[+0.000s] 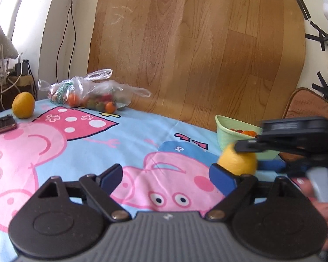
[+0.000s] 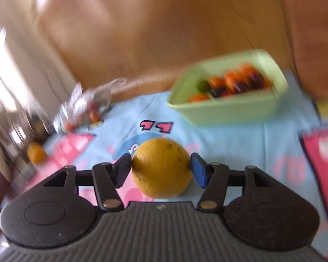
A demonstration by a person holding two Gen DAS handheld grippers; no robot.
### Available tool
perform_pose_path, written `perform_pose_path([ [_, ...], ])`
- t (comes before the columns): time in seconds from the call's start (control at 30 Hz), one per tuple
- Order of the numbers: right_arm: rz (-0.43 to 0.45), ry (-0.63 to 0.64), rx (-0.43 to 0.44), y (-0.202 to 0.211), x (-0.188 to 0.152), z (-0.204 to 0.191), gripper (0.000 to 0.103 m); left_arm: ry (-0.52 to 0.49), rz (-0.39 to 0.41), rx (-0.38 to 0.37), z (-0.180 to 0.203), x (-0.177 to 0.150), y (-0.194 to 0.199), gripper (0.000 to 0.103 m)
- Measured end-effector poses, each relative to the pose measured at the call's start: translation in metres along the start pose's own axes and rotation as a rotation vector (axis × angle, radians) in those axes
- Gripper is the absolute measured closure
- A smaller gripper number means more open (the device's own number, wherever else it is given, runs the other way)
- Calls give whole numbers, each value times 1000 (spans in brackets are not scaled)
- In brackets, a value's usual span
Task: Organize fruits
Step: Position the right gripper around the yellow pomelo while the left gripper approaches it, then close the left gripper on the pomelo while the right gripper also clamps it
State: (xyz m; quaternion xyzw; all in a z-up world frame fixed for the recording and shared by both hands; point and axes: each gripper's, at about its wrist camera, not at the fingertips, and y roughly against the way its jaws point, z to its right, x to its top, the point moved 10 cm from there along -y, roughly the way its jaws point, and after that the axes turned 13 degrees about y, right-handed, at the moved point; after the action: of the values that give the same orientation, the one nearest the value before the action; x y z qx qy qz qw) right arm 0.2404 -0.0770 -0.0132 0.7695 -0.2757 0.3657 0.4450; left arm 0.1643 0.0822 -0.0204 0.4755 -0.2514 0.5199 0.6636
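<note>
My right gripper is shut on a yellow orange and holds it just above the blue cartoon tablecloth; the same orange and the right gripper show at the right of the left wrist view. A pale green bowl with small orange, red and green fruits stands behind it, also in the left wrist view. My left gripper is open and empty over the cloth. A second orange lies at the far left, blurred in the right wrist view.
A clear plastic bag of small tomatoes lies at the back of the table, also in the right wrist view. A dark phone-like object lies at the left edge. A wood-pattern panel stands behind the table. A chair is at right.
</note>
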Motion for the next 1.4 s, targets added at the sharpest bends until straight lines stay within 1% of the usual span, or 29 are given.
perform_pose_path([
  [0.03,8,-69,30,8,-4,9,52,3,-2,-1,0,0,-1,14],
  [0.1,26,-164,46,28,-5,26,56,4,-2,-7,0,0,0,14],
  [0.17,48,-225,15,45,-8,43,56,2,1,-7,0,0,0,14],
  [0.2,62,-231,-17,52,-9,50,56,-1,1,-7,1,-1,0,14],
  [0.27,76,-189,-104,60,-10,58,56,-4,0,-5,1,-1,1,14],
  [0.37,78,-138,-149,66,-11,59,56,0,0,-2,0,-1,1,14],
  [0.47,95,-25,-196,71,-9,50,55,11,-7,-4,-1,-1,0,14],
  [0.5,113,19,-213,75,-7,48,51,12,-10,-4,-1,-1,-1,14],
  [0.53,131,58,-222,77,-5,44,41,11,-12,-4,-1,-1,-1,14],
  [0.57,148,94,-225,79,-4,39,35,6,-12,-5,0,-1,-1,14],
  [0.6,157,131,-225,77,-3,36,25,-2,-11,-5,1,-2,-1,14],
  [0.63,158,175,-228,72,-1,34,23,-13,-7,-5,3,-2,0,14],
  [0.7,135,261,-246,58,0,31,23,-41,11,-7,8,-3,2,14],
  [0.77,101,320,-254,38,-2,26,23,-66,20,-9,12,-4,3,14],
  [0.8,83,341,-261,28,-4,27,25,-72,21,-7,13,-4,3,14],
  [0.83,70,359,-247,21,-5,26,34,-73,21,-5,13,-4,2,14],
  [0.87,63,353,-227,18,-6,25,34,-71,21,-7,13,-3,2,14],
  [0.93,44,315,-239,26,-8,24,35,-66,12,-17,13,-3,2,14],
  [0.97,34,291,-222,33,-9,24,35,-65,3,-26,13,-4,1,14],
  [1.0,22,262,-187,41,-13,22,35,-67,-7,-35,14,-5,0,14],
  [1.07,1,222,-105,65,-26,14,35,-80,-37,-86,19,-8,1,14],
  [1.1,-4,233,-81,77,-34,8,35,-86,-56,-128,23,-10,2,14],
  [1.17,-22,287,-64,99,-52,-2,35,-98,-106,-215,31,-16,5,14],
  [1.23,-45,306,-39,111,-70,-7,35,-96,-168,-300,40,-22,8,14],
  [1.27,-38,310,-29,114,-75,-8,34,-75,-198,-340,45,-24,11,14],
  [1.37,15,348,-48,117,-79,-11,34,27,-331,-486,65,-38,22,14],
  [1.4,29,350,-60,117,-79,-12,33,37,-364,-515,71,-43,26,14],
])
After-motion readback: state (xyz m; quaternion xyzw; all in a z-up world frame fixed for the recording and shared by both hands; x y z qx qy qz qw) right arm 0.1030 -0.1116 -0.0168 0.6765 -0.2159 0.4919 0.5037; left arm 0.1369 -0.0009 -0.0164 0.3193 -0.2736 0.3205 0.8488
